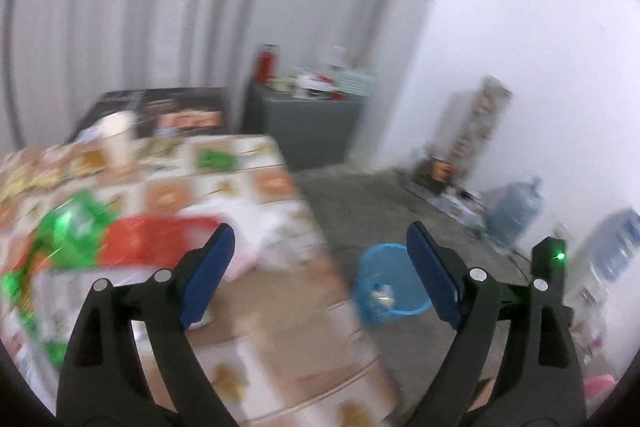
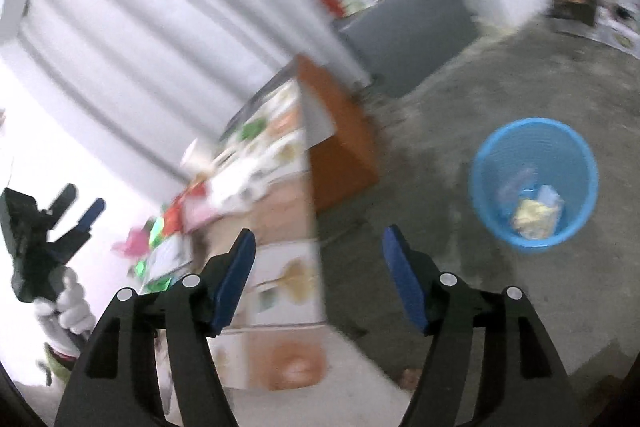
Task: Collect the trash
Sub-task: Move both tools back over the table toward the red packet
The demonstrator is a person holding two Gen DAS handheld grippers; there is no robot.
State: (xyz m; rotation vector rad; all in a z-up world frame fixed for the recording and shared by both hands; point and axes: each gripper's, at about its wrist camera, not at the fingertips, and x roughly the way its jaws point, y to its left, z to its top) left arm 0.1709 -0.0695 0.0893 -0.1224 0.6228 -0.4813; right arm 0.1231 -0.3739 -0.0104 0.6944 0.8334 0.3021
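Both views are blurred. The left gripper (image 1: pixel 320 267) stands wide with nothing between its blue pads; the right gripper (image 2: pixel 318 267) is also apart and empty.

A table (image 1: pixel 280 307) with a patterned cloth fills the left of the left wrist view. On it, toward its left edge, lie a green wrapper (image 1: pixel 72 231) and a red wrapper (image 1: pixel 156 239), with a paper cup (image 1: pixel 116 135) near the far edge.

A blue bin (image 2: pixel 534 183) stands on the floor, well apart from the table's right edge, with some scraps already inside.

The step appears to be fetching more trash. To do it well, bring one gripper low over a wrapper, pads straddling it, close firmly on the crinkled bulk, then carry it above the bin's rim before letting go.
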